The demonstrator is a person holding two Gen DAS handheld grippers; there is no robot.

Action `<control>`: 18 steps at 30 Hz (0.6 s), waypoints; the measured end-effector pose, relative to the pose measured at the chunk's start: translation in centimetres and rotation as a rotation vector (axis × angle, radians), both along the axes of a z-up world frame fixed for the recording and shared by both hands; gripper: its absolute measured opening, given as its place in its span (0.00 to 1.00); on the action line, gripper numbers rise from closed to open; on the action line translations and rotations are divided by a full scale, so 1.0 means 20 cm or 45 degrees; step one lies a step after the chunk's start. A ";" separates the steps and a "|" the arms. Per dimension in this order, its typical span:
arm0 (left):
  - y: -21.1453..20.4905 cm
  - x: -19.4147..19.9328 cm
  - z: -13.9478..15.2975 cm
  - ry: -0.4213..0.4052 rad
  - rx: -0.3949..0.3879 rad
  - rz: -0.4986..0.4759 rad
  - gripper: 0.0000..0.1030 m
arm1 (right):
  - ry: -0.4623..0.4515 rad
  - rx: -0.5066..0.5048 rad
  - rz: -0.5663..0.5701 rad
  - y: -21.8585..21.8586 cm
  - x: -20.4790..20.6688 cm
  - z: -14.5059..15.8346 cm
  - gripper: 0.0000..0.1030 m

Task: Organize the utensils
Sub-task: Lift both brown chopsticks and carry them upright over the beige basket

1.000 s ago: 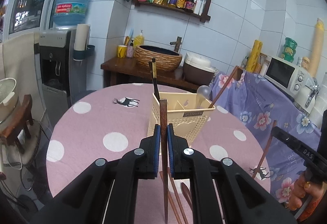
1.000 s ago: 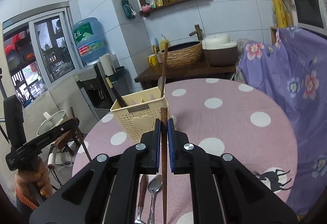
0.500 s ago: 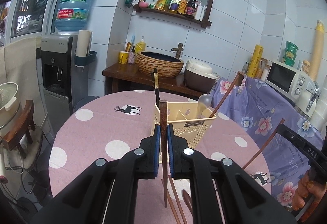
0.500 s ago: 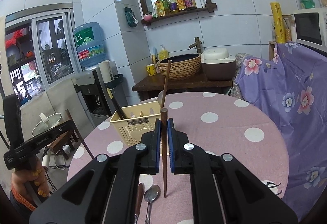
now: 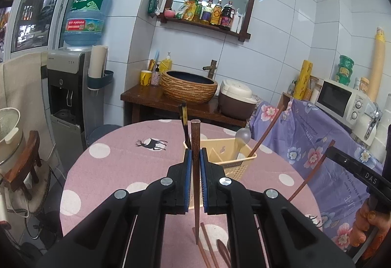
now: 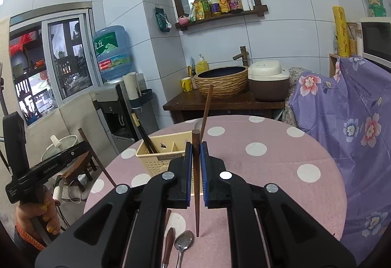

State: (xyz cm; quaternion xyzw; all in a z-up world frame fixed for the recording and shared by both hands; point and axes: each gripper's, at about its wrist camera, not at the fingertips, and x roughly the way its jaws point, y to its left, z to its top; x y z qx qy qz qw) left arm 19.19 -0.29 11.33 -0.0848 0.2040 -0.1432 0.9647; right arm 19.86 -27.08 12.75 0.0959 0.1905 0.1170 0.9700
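My left gripper point(image 5: 195, 158) is shut on a brown wooden chopstick point(image 5: 196, 182) that stands upright, thick end up, its tip just above the pink dotted table point(image 5: 117, 165). My right gripper point(image 6: 196, 150) is shut on a second brown chopstick point(image 6: 196, 185), also upright. Beyond both stands a cream utensil basket point(image 5: 240, 164) point(image 6: 158, 156) that holds dark chopsticks point(image 5: 184, 121), a spoon point(image 5: 242, 134) and a long wooden stick point(image 6: 207, 109). More chopsticks point(image 5: 207, 248) lie on the cloth under the left gripper. A metal spoon point(image 6: 182, 244) and a wooden-handled utensil point(image 6: 168, 243) lie under the right one.
A purple flowered cloth point(image 6: 354, 126) covers furniture right of the table. Behind the table is a wooden counter with a woven basin point(image 5: 189, 87) and a rice cooker point(image 5: 235, 99). A water dispenser point(image 5: 70, 87) stands at the left, a microwave point(image 5: 342, 99) at the right.
Both grippers have risen with their chopsticks, whose tips have lifted off the cloth. The basket sits lower in both views.
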 end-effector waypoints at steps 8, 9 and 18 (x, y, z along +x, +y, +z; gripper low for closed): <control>-0.02 0.04 0.43 -0.191 -0.033 -0.028 0.08 | -0.154 0.013 0.040 0.05 0.15 0.46 0.07; -0.03 0.05 0.48 -0.215 -0.035 -0.021 0.08 | -0.176 0.021 0.038 0.06 0.17 0.53 0.07; -0.10 0.31 0.58 -0.258 -0.038 0.088 0.08 | -0.224 0.003 -0.058 0.15 0.45 0.65 0.07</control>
